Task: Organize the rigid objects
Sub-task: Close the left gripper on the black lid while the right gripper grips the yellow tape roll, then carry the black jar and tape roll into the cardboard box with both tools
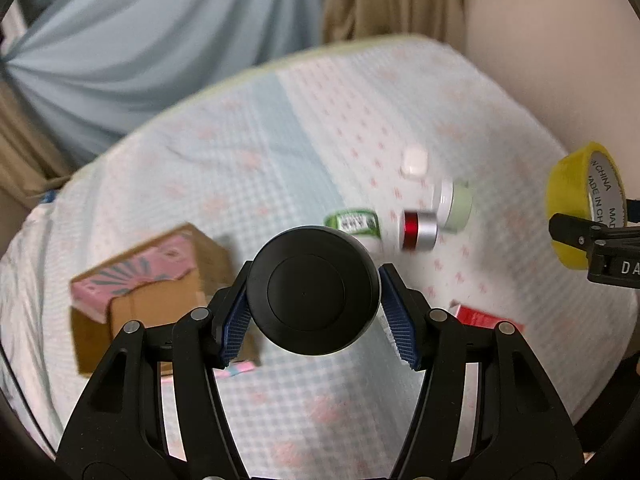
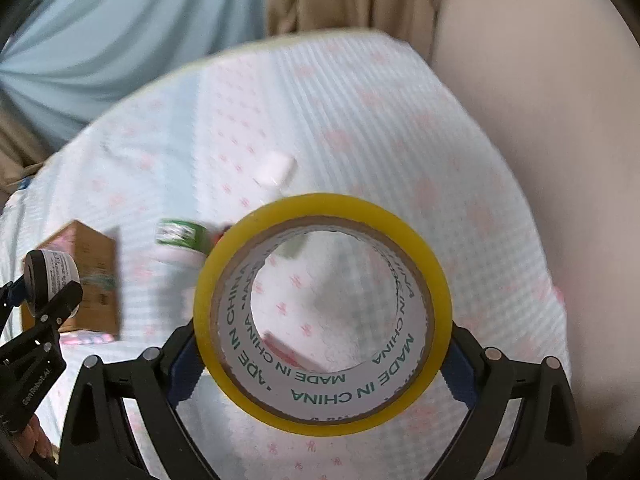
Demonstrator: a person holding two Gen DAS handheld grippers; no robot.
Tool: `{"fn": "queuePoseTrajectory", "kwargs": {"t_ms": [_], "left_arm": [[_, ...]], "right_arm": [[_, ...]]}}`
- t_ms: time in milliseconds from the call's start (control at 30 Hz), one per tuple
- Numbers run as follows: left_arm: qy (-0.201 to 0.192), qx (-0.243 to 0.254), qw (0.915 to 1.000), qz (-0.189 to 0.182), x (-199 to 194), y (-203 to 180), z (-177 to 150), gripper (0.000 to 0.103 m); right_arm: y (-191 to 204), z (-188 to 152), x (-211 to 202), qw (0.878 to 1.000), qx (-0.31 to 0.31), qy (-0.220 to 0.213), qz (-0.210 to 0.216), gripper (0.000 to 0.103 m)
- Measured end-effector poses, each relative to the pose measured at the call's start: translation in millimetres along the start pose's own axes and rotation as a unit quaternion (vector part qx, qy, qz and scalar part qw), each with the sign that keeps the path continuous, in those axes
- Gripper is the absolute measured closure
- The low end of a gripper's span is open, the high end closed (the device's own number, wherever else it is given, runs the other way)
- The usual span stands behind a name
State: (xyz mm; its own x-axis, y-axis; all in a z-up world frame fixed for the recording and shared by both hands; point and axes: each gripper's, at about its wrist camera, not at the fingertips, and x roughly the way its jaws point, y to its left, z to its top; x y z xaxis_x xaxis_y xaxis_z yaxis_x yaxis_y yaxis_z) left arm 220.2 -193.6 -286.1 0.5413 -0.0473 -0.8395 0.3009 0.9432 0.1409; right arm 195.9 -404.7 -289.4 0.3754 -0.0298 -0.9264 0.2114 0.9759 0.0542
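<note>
Both loaded: left tool (image 1: 314,312) clamped on jar (image 1: 314,292), right tool (image 2: 324,364) on tape (image 2: 324,316); box (image 1: 152,280) lay lower-left (nearer left tool), open side up.

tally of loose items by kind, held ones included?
Round black container, held in left tongs: 1
Yellow tape roll, held in right tongs: 1
Jars/bottles on the bed: green-label bottle, red-and-silver jar, pale green jar: 3
White case: 1
Boxes: cardboard box, red box: 2
Total: 8
</note>
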Motion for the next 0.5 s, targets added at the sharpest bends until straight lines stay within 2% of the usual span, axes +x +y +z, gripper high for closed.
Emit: {"fn": "queuePoseTrajectory", "kwargs": {"t_ms": [167, 367, 500], "left_arm": [[-0.02, -0.043, 0.9987, 0.016, -63.6, 35.8, 6.3, 0.046], [-0.051, -0.083, 0.9946, 0.035, -109.8, 91.0, 3.8, 0.046], [-0.069, -0.089, 0.9927, 0.044, -132.0, 132.0, -6.1, 0.046]], "right_arm": [[35.4, 16.9, -52.6, 0.998, -0.033, -0.033, 0.031, 0.007], [90.5, 29.4, -95.6, 0.993, -0.078, -0.059, 0.065, 0.007], [140.9, 26.8, -112.7, 0.989, -0.098, -0.07, 0.08, 0.007]]}}
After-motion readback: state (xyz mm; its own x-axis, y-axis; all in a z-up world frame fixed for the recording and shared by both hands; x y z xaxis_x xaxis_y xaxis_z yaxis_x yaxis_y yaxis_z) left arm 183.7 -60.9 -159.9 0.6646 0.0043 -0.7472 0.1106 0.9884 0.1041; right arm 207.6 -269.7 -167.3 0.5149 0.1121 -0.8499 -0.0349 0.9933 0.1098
